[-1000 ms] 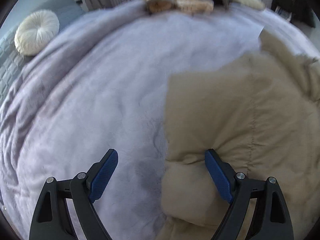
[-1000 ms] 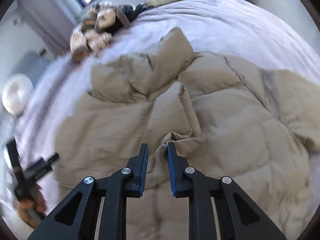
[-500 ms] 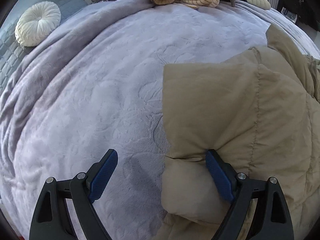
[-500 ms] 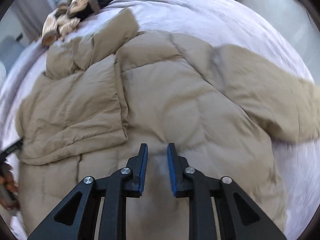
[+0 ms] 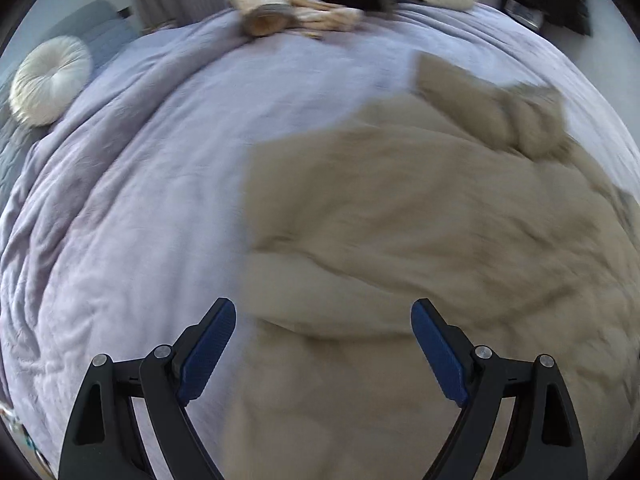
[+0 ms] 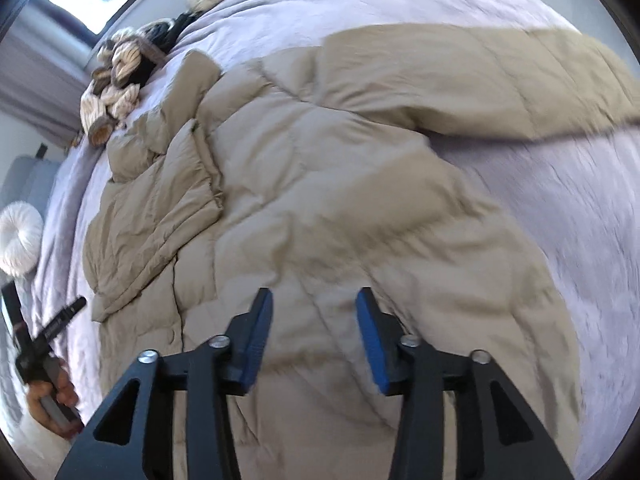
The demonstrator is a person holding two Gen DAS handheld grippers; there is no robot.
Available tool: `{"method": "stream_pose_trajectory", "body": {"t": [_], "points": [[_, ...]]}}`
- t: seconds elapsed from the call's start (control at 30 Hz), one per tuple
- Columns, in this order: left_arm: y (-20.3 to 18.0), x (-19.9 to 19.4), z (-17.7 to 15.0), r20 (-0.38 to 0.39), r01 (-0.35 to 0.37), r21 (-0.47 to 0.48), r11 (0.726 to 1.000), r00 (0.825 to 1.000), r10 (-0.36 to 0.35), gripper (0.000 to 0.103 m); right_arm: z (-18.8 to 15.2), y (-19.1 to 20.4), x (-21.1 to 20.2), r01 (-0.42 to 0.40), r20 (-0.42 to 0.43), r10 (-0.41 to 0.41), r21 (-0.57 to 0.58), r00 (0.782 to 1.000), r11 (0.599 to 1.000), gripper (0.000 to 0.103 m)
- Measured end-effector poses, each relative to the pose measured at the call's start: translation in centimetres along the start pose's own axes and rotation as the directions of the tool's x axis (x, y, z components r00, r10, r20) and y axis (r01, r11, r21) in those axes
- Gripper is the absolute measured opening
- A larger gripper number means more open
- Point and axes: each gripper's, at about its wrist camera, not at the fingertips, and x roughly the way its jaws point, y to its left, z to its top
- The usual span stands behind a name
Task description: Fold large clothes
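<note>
A large beige puffer jacket (image 6: 320, 200) lies spread on a lilac bed cover (image 6: 580, 208). One sleeve (image 6: 460, 72) stretches to the far right; the other side is folded over the body at the left (image 6: 152, 216). My right gripper (image 6: 314, 332) is open and empty above the jacket's lower middle. In the left wrist view the jacket (image 5: 420, 220) fills the right half, blurred. My left gripper (image 5: 322, 344) is wide open and empty over the jacket's left edge. It also shows in the right wrist view (image 6: 44, 340), held in a hand.
A pile of striped clothes (image 5: 304, 4) lies at the far end of the bed, also in the right wrist view (image 6: 116, 76). A round white cushion (image 5: 48, 80) sits on a grey sofa at the left. The bed cover (image 5: 120, 220) extends left of the jacket.
My right gripper has opened and swung right over the jacket body, away from the fold it pinched a second ago. My left gripper has shifted right over the jacket edge, still open.
</note>
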Motion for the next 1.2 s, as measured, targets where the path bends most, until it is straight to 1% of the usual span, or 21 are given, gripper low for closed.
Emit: {"method": "stream_pose_trajectory", "body": {"t": [0.13, 0.2, 0.27, 0.37, 0.43, 0.47, 0.57, 0.63, 0.67, 0.7, 0.73, 0.83, 0.9, 0.97, 1.03, 1.1, 1.2], "points": [[-5.4, -1.0, -1.4, -0.038, 0.083, 0.060, 0.995, 0.996, -0.081, 0.090, 0.3, -2.8, -1.4, -0.016, 0.019, 0.015, 0.065, 1.000, 0.998, 0.053], [-9.0, -1.5, -2.2, -0.050, 0.124, 0.110, 0.986, 0.992, -0.119, 0.090, 0.5, -4.6, -2.1, -0.026, 0.031, 0.023, 0.096, 0.999, 0.995, 0.060], [-11.5, -2.0, -2.6, -0.052, 0.148, 0.143, 0.979, 0.989, -0.142, 0.090, 0.9, -6.2, -2.7, -0.031, 0.040, 0.027, 0.124, 0.999, 0.992, 0.061], [-15.5, -2.6, -3.3, -0.079, 0.201, 0.162, 0.966, 0.978, -0.191, 0.090, 1.6, -9.0, -3.6, -0.044, 0.059, 0.034, 0.171, 0.998, 0.984, 0.071], [-17.7, -2.9, -3.5, -0.092, 0.217, 0.171, 0.961, 0.975, -0.204, 0.090, 2.3, -11.0, -4.0, -0.052, 0.072, 0.038, 0.206, 0.997, 0.977, 0.077], [-18.3, -3.0, -3.6, -0.096, 0.221, 0.174, 0.960, 0.974, -0.207, 0.090, 2.7, -12.2, -4.4, -0.060, 0.085, 0.041, 0.233, 0.996, 0.971, 0.083], [-20.7, -3.5, -3.6, -0.109, 0.242, 0.178, 0.954, 0.968, -0.225, 0.090, 3.9, -15.9, -5.0, -0.093, 0.119, 0.057, 0.319, 0.991, 0.943, 0.083], [-22.1, -4.0, -3.9, -0.114, 0.244, 0.183, 0.952, 0.967, -0.226, 0.090, 4.7, -18.3, -5.1, -0.121, 0.141, 0.071, 0.383, 0.987, 0.916, 0.084], [-22.5, -4.1, -4.0, -0.116, 0.242, 0.187, 0.952, 0.968, -0.223, 0.090, 5.2, -19.6, -5.0, -0.137, 0.151, 0.080, 0.414, 0.985, 0.900, 0.087], [-23.0, -4.1, -4.1, -0.120, 0.235, 0.192, 0.953, 0.969, -0.215, 0.090, 5.7, -20.9, -4.9, -0.147, 0.161, 0.083, 0.444, 0.983, 0.884, 0.099], [-23.3, -4.0, -4.1, -0.123, 0.231, 0.193, 0.954, 0.970, -0.210, 0.090, 6.0, -21.7, -4.9, -0.158, 0.178, 0.084, 0.456, 0.980, 0.876, 0.102], [-24.2, -3.8, -4.4, -0.138, 0.227, 0.194, 0.954, 0.969, -0.203, 0.090, 7.3, -23.7, -4.6, -0.178, 0.197, 0.091, 0.483, 0.976, 0.858, 0.103], [-24.7, -3.4, -4.3, -0.147, 0.225, 0.200, 0.954, 0.969, -0.198, 0.090, 8.1, -24.5, -4.3, -0.205, 0.208, 0.114, 0.490, 0.971, 0.848, 0.103], [-25.3, -3.3, -4.4, -0.147, 0.221, 0.202, 0.954, 0.970, -0.194, 0.090, 9.1, -25.5, -3.9, -0.235, 0.223, 0.137, 0.507, 0.965, 0.829, 0.103], [-25.9, -3.2, -4.3, -0.146, 0.222, 0.204, 0.954, 0.970, -0.194, 0.090, 9.9, -26.4, -3.5, -0.286, 0.260, 0.167, 0.533, 0.951, 0.796, 0.103], [-26.4, -3.2, -4.2, -0.146, 0.225, 0.202, 0.953, 0.969, -0.197, 0.090, 11.0, -27.7, -2.9, -0.357, 0.308, 0.212, 0.562, 0.927, 0.746, 0.103], [-26.9, -3.2, -3.9, -0.144, 0.227, 0.198, 0.953, 0.969, -0.201, 0.090, 12.7, -28.6, -2.3, -0.413, 0.351, 0.242, 0.580, 0.905, 0.702, 0.103]]}}
